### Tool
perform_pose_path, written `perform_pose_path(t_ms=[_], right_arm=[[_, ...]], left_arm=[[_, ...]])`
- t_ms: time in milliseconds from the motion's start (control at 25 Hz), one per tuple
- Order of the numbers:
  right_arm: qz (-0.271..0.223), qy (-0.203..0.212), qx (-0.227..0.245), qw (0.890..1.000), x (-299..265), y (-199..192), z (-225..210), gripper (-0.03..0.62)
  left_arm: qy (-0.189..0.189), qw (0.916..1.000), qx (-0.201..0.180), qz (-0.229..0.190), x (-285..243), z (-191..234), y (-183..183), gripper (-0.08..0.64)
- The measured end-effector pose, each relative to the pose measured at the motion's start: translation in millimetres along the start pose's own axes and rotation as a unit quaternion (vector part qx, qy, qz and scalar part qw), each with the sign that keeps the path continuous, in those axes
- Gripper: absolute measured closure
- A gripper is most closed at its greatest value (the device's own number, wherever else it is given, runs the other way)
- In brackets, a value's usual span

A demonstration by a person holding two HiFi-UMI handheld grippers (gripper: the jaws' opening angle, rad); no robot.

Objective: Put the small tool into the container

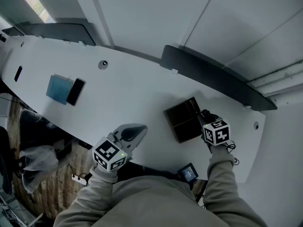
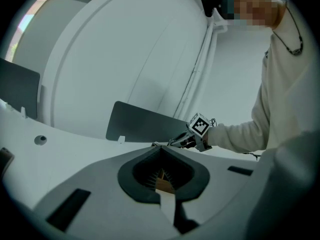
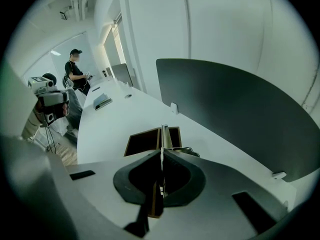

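Black container [image 1: 177,115], one; right tongs [image 3: 161,154] clamped on one small tool [image 3: 162,134]; left tongs [image 2: 160,149] closed, empty.

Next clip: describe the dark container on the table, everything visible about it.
The container is a shallow, dark, roughly square tray with a matte look, possibly plastic. Raised dividers split it into a wide compartment and narrower ones; those in view look empty. It lies flat on the white table, at the person's right. The right gripper, shut on a thin pale tool, hangs at its edge; whether the tool touches the tray cannot be told.
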State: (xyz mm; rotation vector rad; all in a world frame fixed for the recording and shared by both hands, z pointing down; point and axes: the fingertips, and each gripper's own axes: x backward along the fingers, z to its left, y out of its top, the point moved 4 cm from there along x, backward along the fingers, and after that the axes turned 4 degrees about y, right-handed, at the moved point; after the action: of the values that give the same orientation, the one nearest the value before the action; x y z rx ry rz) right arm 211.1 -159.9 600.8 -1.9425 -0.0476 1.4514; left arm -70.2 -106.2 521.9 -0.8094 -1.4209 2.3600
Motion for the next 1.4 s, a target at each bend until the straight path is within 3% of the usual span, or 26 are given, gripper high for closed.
perform_pose_path(t_ms=[560,1400], right_arm=[[0.035,0.011,-0.007,0.999,-38,-18,-1,0.571],[0.005,0.034,-0.047,0.998,-41,-24,-3,0.569]], left_arm=[[0.01,0.9998,0.015,0.006,6,9,-12,0.558],[-0.001,0.9998,0.02,0.007,11,9,-14,0.558]])
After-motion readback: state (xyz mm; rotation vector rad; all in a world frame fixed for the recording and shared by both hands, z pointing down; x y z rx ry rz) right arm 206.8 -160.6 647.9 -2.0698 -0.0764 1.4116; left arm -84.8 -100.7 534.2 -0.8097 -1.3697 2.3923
